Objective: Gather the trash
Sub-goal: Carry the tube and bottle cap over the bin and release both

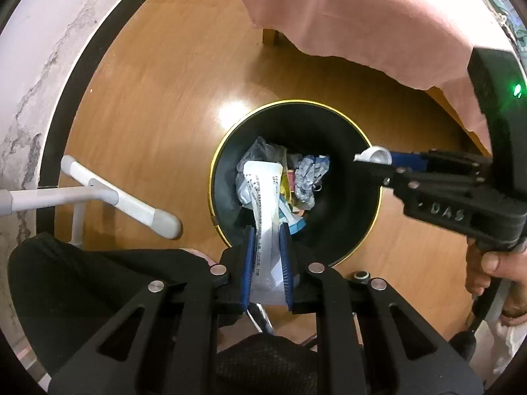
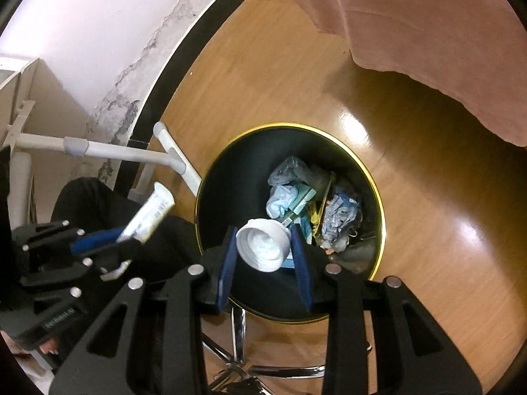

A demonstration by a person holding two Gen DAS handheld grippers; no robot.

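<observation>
A black bin with a gold rim stands on the wooden floor, with crumpled wrappers and paper inside. My left gripper points straight down over the bin's near edge. It is shut on a flattened white printed tube. My right gripper reaches over the bin mouth from the right. A round white cap sits between its blue pads and touches both.
A pink cloth hangs over the floor behind the bin. A white tubular frame stands left of the bin by the wall. A chrome chair base lies below. A hand grips the right tool.
</observation>
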